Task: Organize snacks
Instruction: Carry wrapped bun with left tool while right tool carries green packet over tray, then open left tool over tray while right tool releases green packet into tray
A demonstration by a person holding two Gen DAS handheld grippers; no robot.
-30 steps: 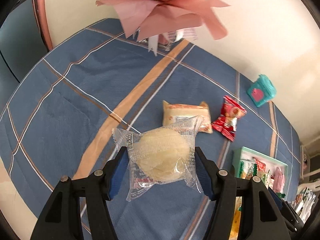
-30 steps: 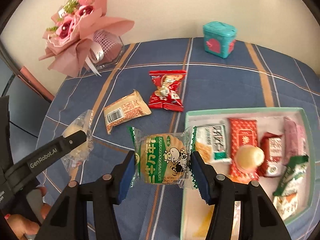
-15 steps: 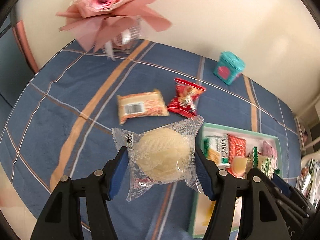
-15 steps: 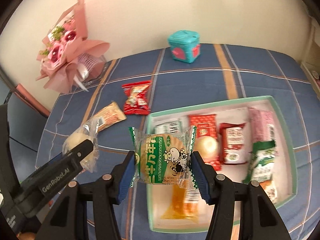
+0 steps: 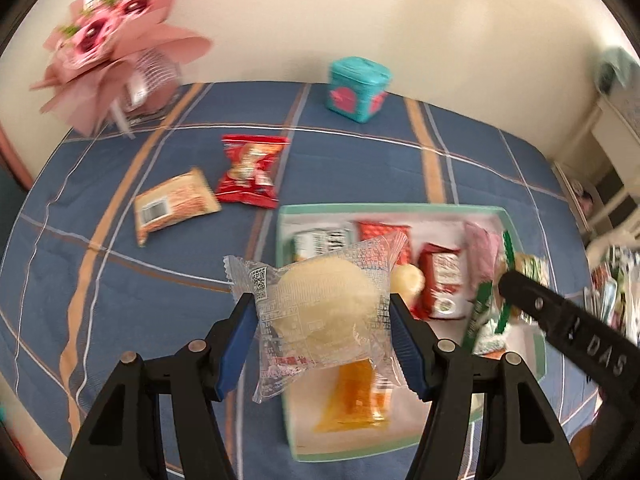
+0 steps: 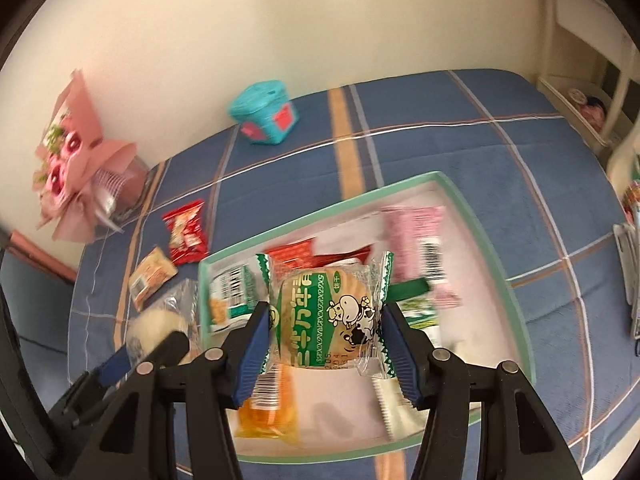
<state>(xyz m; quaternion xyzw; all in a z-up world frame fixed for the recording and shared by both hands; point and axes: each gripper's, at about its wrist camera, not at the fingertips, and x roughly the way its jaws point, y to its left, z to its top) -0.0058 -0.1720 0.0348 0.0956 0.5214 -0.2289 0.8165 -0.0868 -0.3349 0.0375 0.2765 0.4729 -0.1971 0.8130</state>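
Observation:
My left gripper point(image 5: 322, 330) is shut on a clear-wrapped pale round cake point(image 5: 324, 300), held above the left edge of the green-rimmed tray point(image 5: 384, 208). My right gripper point(image 6: 326, 334) is shut on a green cow-print cracker pack point(image 6: 326, 316), held above the tray point(image 6: 516, 308), which holds several snack packs. A red snack pack point(image 5: 250, 170) and a tan wafer pack point(image 5: 174, 204) lie on the blue cloth left of the tray. The right gripper's arm shows in the left wrist view point(image 5: 568, 332); the left gripper and its cake show in the right wrist view point(image 6: 154, 336).
A pink flower bouquet point(image 5: 108, 52) stands at the back left by the wall. A teal tin point(image 5: 358, 88) stands at the back centre. Shelving and more packs point(image 6: 632, 264) are at the right edge of the table.
Both grippers have swung right, each with its snack in hold. They have gone from over the bare cloth to over the tray.

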